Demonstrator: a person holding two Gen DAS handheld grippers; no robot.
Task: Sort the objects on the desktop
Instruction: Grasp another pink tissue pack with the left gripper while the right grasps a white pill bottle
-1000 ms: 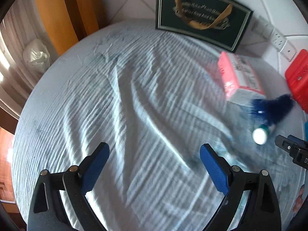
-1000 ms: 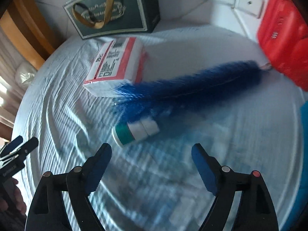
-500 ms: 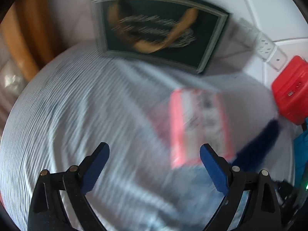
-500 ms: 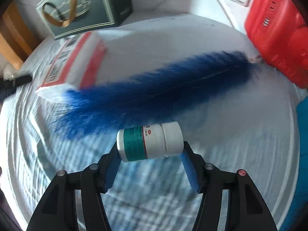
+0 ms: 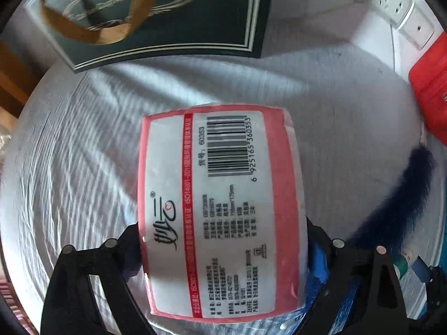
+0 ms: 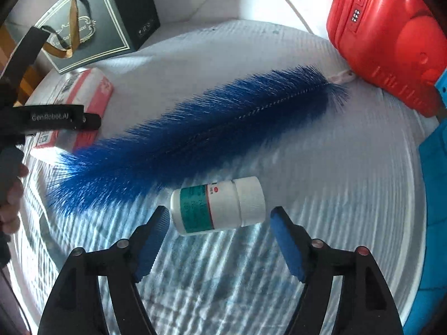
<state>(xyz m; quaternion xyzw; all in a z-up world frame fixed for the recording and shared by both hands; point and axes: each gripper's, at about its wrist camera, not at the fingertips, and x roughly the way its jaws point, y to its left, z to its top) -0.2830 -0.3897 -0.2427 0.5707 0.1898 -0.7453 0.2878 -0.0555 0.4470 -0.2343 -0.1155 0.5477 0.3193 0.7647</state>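
Note:
A pink-and-white tissue pack (image 5: 220,209) lies on the white cloth. My left gripper (image 5: 222,240) points down over the pack. Its jaws are closing, with the pads against the pack's two long sides. In the right wrist view a white pill bottle (image 6: 215,205) with a green label lies on its side between the fingers of my right gripper (image 6: 219,217). Those jaws are opening, and both pads stand a little off the bottle's ends. A long blue bristle brush (image 6: 201,134) lies just beyond the bottle, with the tissue pack (image 6: 92,92) past its left end.
A dark green gift box (image 5: 156,14) with a gold ribbon stands at the back by the wall. A red case (image 6: 391,36) stands at the right, with a blue object (image 6: 435,167) in front of it. Wall sockets (image 5: 396,2) are behind. A hand (image 6: 11,195) holds the left gripper's handle.
My left gripper swept across the cloth to the tissue pack and now straddles it. My right gripper shut on the bottle, then let go; the bottle lies between its fingers.

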